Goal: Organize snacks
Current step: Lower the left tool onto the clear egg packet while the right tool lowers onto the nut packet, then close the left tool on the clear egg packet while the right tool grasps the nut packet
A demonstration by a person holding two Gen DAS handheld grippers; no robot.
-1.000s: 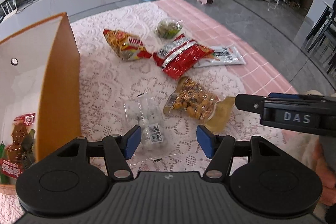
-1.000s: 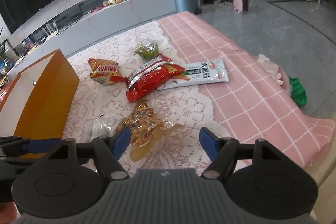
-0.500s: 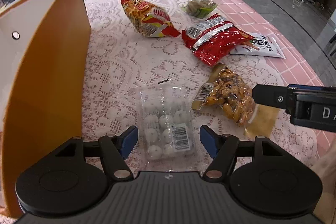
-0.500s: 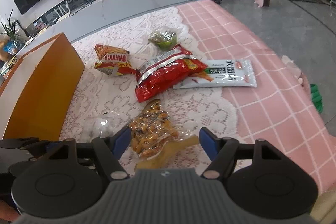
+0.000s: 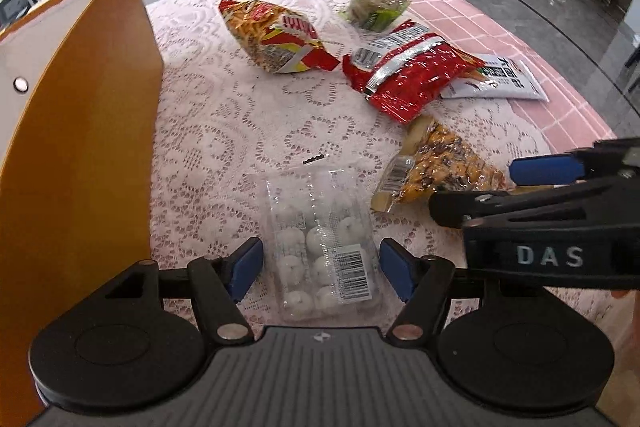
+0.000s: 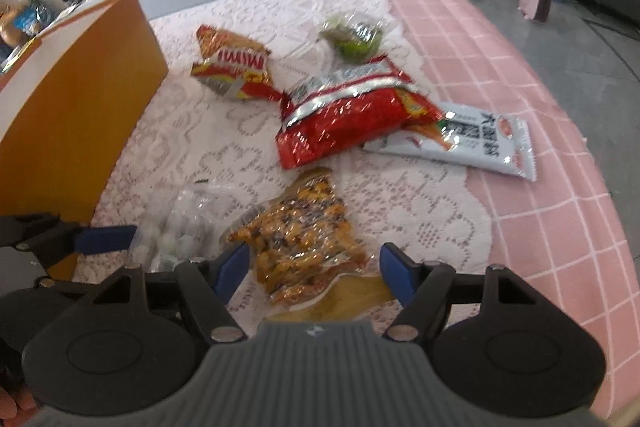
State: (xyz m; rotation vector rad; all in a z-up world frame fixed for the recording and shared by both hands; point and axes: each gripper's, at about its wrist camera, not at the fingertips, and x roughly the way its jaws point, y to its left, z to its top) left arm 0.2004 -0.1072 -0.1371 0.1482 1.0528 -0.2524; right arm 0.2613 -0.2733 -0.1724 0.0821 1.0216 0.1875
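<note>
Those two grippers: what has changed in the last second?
Both came down closer: the left gripper now straddles the clear pack of white balls, the right gripper the orange nut bag. Neither has taken hold. The snacks and the orange box stayed put.

On the counter (image 5: 224, 147) the box (image 5: 76, 155) stands along the left edge. The tray of round sweets (image 5: 324, 247) lies near the front edge, between the fingers of my left tongs (image 5: 320, 263), untouched. Just to its right lies the nut bag (image 6: 304, 247), between the fingers of my right tongs (image 6: 314, 267). Behind the nut bag lies the crinkled chip bag (image 5: 408, 75), overlapping the flat packet (image 5: 500, 79) to its right. Toward the far edge lie the stick-snack bag (image 5: 276, 35) and, right of it, the small pouch (image 5: 376, 7).
</note>
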